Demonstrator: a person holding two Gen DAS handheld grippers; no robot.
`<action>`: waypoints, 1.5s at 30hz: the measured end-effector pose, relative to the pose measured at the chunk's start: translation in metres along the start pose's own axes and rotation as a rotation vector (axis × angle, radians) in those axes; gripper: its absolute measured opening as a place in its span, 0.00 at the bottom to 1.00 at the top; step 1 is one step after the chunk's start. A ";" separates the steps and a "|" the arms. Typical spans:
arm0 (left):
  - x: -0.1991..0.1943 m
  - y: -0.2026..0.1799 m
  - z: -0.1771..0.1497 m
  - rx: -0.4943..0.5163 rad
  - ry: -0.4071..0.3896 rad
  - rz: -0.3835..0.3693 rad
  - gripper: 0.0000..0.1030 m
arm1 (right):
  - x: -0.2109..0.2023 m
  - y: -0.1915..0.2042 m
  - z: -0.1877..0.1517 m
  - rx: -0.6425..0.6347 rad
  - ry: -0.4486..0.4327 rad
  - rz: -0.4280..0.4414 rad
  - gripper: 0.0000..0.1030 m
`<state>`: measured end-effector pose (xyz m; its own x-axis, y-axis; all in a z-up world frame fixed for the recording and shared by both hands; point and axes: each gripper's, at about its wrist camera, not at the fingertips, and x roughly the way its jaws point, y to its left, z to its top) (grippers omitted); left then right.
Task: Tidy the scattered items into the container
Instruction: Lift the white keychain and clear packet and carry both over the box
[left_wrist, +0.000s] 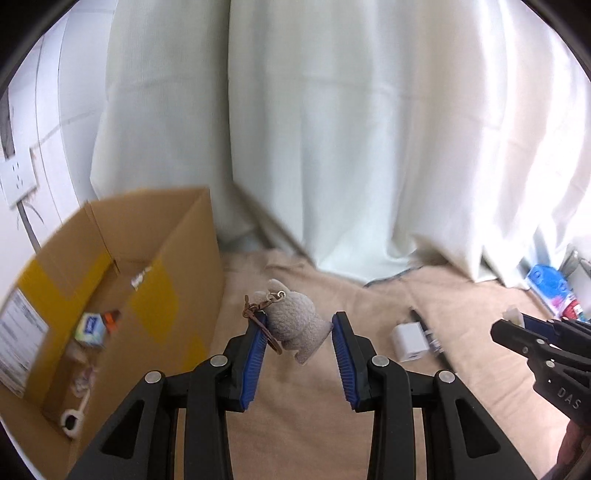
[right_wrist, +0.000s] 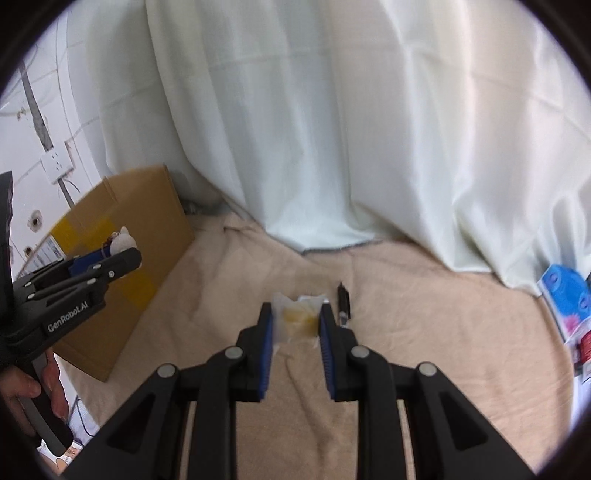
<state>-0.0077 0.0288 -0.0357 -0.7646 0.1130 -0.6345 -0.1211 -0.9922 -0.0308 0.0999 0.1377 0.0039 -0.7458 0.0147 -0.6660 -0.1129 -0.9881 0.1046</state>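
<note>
My left gripper (left_wrist: 300, 318) is shut on a grey plush keychain toy (left_wrist: 293, 328) with a brown chain, held above the beige blanket just right of the open cardboard box (left_wrist: 173, 266). From the right wrist view the left gripper (right_wrist: 129, 254) and the plush (right_wrist: 123, 240) sit in front of the box (right_wrist: 147, 206), near its top edge. My right gripper (right_wrist: 295, 308) is shut on a small clear packet (right_wrist: 297, 321) with yellow contents, low over the blanket. A black pen (right_wrist: 343, 302) lies just right of it. The left wrist view shows the right gripper (left_wrist: 511, 321) at the far right.
Inside the box lie a tissue pack (left_wrist: 90, 328), an orange item and a white ring-shaped piece (left_wrist: 72, 421). A white charger cube (left_wrist: 408, 341) rests on the blanket beside the pen (left_wrist: 424, 328). Blue printed packages (right_wrist: 565, 291) sit at the right edge. White curtains hang behind.
</note>
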 end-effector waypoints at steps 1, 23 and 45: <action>-0.006 -0.001 0.004 0.000 -0.004 -0.001 0.36 | -0.005 0.001 0.003 -0.003 -0.004 0.001 0.26; -0.090 0.139 0.067 -0.121 -0.134 0.218 0.36 | -0.004 0.150 0.121 -0.235 -0.181 0.297 0.26; -0.068 0.260 -0.003 -0.257 -0.010 0.277 0.36 | 0.079 0.289 0.104 -0.392 0.020 0.418 0.34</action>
<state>0.0143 -0.2371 -0.0026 -0.7527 -0.1618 -0.6382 0.2525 -0.9662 -0.0529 -0.0597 -0.1307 0.0584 -0.6619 -0.3886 -0.6409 0.4439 -0.8923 0.0827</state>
